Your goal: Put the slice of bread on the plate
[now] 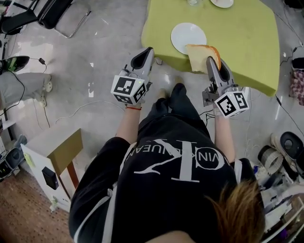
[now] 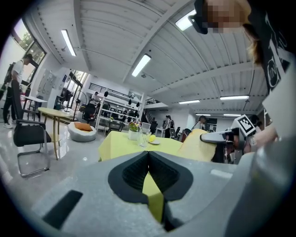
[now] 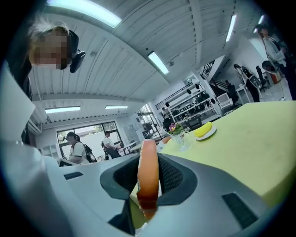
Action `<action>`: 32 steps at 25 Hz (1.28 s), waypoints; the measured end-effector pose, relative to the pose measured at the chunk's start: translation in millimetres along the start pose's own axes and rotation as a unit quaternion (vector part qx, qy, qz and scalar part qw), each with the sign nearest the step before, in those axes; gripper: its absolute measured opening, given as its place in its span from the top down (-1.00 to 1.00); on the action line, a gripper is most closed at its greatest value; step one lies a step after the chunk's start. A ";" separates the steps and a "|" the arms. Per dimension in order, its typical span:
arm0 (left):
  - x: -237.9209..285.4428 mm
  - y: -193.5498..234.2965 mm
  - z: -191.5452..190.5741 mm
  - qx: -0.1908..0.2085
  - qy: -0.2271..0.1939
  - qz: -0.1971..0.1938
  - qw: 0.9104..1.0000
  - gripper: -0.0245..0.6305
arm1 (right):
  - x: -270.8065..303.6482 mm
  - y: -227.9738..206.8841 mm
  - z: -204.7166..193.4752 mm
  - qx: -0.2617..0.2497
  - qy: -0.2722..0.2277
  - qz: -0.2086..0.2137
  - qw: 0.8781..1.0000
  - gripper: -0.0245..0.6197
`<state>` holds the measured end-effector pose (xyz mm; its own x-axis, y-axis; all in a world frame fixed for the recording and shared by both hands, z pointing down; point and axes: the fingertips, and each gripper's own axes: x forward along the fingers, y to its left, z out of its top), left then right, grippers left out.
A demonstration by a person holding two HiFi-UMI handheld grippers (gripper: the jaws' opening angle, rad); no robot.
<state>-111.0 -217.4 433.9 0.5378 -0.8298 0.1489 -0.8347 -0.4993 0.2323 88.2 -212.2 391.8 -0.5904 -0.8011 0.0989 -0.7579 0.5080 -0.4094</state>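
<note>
A slice of bread (image 1: 199, 56) with an orange-brown crust stands on edge between the jaws of my right gripper (image 1: 210, 60), which is shut on it. It hangs over the near edge of the yellow-green table (image 1: 247, 42). The empty white plate (image 1: 188, 37) lies on the table just left of and beyond the bread. In the right gripper view the crust (image 3: 148, 176) fills the gap of that gripper (image 3: 148, 157). My left gripper (image 1: 148, 51) hovers above the floor left of the table, shut and empty (image 2: 148, 155). From the left gripper view the bread (image 2: 196, 146) shows at the right.
Farther back on the table stand a glass with flowers (image 3: 181, 136) and a small plate with something yellow (image 3: 204, 132). Black chairs (image 1: 52, 14) stand at the far left, a white cabinet with a cardboard box (image 1: 52, 156) at the near left, and tape rolls and clutter (image 1: 270, 156) at the right.
</note>
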 end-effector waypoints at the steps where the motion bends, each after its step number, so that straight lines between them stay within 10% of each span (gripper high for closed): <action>1: 3.1 1.6 0.4 0.000 0.001 0.004 1.000 0.90 | 5.5 -2.6 1.9 0.008 -0.001 0.006 1.000 0.62; 13: 49.9 22.7 7.9 -0.016 0.001 0.043 0.999 0.90 | 83.4 -19.3 -2.8 0.082 0.038 0.075 0.993 0.62; 23: 67.6 32.9 3.5 -0.029 0.010 0.056 0.998 0.90 | 106.5 -46.6 -16.8 0.205 0.060 0.053 0.975 0.62; 32: 78.8 37.6 -2.6 -0.037 0.015 0.058 0.997 0.90 | 116.1 -66.1 -26.2 0.191 0.090 0.030 0.977 0.61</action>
<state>-99.7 -300.8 456.8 0.4418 -0.8726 0.2082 -0.8814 -0.3791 0.2818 62.5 -330.5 454.1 -0.6956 -0.6878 0.2074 -0.5816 0.3697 -0.7246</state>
